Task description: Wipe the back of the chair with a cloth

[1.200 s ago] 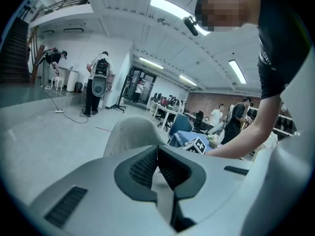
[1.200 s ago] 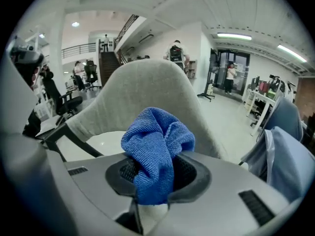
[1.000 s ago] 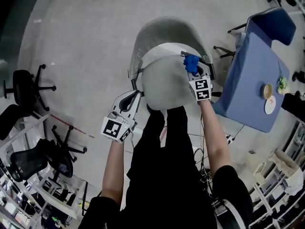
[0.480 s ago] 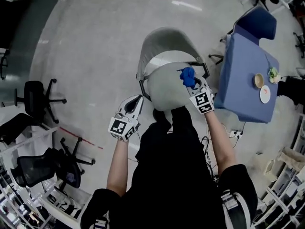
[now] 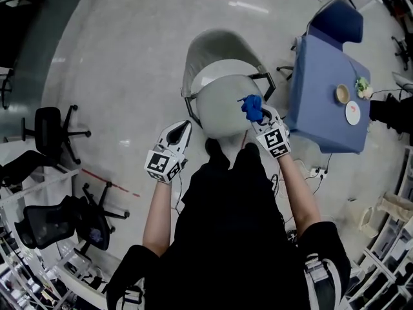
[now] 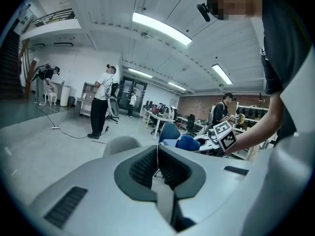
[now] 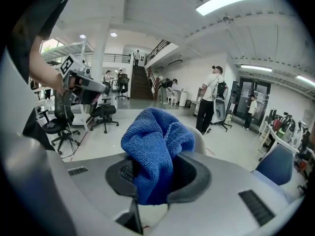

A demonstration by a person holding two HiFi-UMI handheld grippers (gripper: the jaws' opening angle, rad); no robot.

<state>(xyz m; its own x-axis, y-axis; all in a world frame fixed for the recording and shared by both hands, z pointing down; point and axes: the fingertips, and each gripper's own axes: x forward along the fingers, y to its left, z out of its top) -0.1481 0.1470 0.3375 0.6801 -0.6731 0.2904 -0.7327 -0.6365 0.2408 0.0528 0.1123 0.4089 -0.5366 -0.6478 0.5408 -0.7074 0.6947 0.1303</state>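
Grip on the cloth looks secure: the right gripper (image 7: 150, 181) has its jaws clamped on the lower folds of a blue terry cloth (image 7: 156, 146). Most of the fabric bunches up and forward past the fingertips. Held that way, the loose wad meets a surface before the hard jaws do, which suits wiping. In the head view the wad sits over the upper right part of the chair back (image 5: 219, 112), the pale rounded shell of a grey chair with black arm frames. The person stands directly behind it, so the back is the nearest face and easy to reach. From the right gripper view, the shell's top edge shows just beyond the cloth. Whether fabric is pressing on the shell or hanging just off it cannot be told from these views.

The left gripper (image 6: 157, 154) has its jaws together with nothing between them. It is held off to the chair's left side, apart from the shell, probably to leave the wiping arm room to work. It may also be ready to steady the chair if it shifts.

Further out, a blue-topped table (image 5: 322, 102) carrying small dishes stands just right of the chair. Black office chairs (image 5: 51, 131) stand well apart on the left.
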